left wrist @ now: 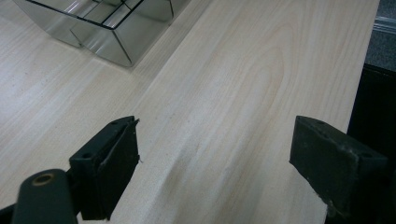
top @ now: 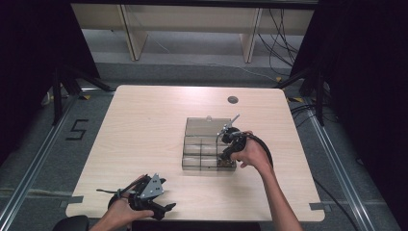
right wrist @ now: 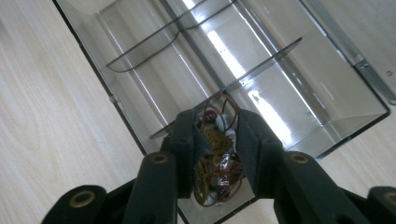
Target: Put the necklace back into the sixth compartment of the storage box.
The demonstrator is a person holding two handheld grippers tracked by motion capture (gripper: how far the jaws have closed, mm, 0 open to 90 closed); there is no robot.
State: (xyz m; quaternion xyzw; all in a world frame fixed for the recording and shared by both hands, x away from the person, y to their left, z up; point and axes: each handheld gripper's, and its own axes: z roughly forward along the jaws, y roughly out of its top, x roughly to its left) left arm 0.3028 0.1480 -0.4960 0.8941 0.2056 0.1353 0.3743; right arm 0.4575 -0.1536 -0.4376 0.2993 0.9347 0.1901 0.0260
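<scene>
Sitting near the middle of the worktop [top: 144, 125], the clear box [top: 208, 144] has bare wood all round it. The right gripper [right wrist: 215, 140] hangs over the box's near corner pocket, where a pile of small trinkets [right wrist: 215, 173] lies. Its jaws are a little apart with the pile between them; I cannot tell if they squeeze it. The left gripper [top: 166, 208] waits by the worktop's near edge, well away from the box, jaws wide apart and holding nothing. The right gripper view shows the curved walls inside the box.
</scene>
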